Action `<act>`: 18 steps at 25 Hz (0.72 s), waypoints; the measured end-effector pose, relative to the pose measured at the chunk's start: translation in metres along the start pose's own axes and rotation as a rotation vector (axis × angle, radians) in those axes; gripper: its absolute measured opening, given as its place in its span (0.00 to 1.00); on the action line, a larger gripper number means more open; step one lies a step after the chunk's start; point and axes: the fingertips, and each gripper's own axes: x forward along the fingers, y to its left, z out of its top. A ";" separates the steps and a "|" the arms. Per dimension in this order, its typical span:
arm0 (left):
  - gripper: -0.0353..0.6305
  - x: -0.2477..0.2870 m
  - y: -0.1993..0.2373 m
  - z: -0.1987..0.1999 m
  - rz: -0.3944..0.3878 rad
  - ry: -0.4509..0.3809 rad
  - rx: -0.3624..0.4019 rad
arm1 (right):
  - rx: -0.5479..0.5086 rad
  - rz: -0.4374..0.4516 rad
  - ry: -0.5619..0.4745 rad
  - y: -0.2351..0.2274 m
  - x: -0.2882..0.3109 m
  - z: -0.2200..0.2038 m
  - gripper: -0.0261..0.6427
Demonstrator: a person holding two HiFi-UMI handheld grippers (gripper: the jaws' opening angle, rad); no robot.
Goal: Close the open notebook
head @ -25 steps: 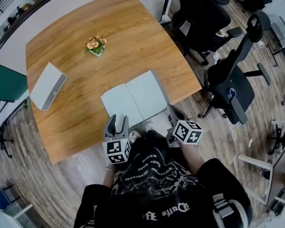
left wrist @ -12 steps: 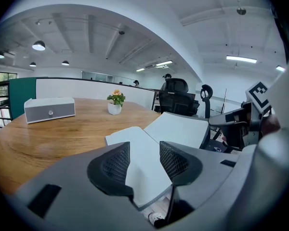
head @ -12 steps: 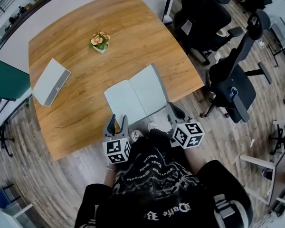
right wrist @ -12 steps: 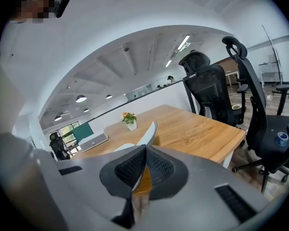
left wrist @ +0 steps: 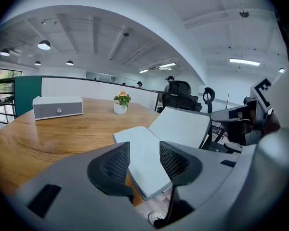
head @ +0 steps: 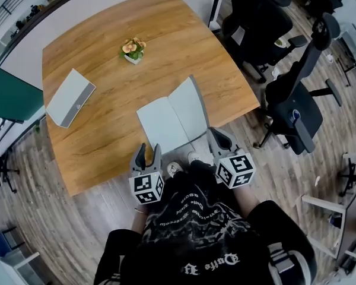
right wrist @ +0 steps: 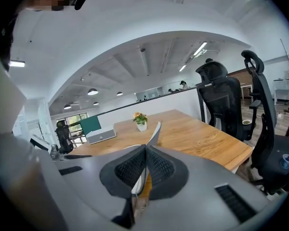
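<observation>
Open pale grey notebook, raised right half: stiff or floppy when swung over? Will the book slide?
Probably stiff: the raised half of the pale grey notebook stays flat though the right gripper pinches only its near edge. Thin, seemingly light, on a smooth wooden table, it may slide; nothing pins its flat half.

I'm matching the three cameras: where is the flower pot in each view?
Head view: flower pot, upper middle, far on the table.
Left gripper view: left of centre, beyond the notebook.
Right gripper view: centre, just left of the notebook's raised page.
Shared landmark: grey box, left of the pot.
</observation>
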 end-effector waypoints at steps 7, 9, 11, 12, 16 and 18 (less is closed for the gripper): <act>0.37 -0.014 0.010 -0.005 0.023 -0.009 -0.016 | -0.074 0.053 0.004 0.026 -0.002 0.001 0.06; 0.36 -0.019 0.011 -0.007 0.030 -0.013 -0.026 | -0.108 0.071 0.010 0.033 -0.001 0.002 0.06; 0.36 -0.024 0.014 -0.008 0.042 -0.014 -0.026 | -0.116 0.090 0.008 0.041 0.000 0.001 0.06; 0.36 -0.027 0.016 -0.008 0.048 -0.016 -0.026 | -0.117 0.099 0.006 0.044 0.000 0.001 0.06; 0.36 -0.035 0.022 -0.006 0.070 -0.032 -0.034 | -0.144 0.131 0.006 0.056 -0.001 0.001 0.06; 0.36 -0.038 0.025 -0.007 0.082 -0.034 -0.038 | -0.155 0.145 0.009 0.062 -0.001 0.000 0.06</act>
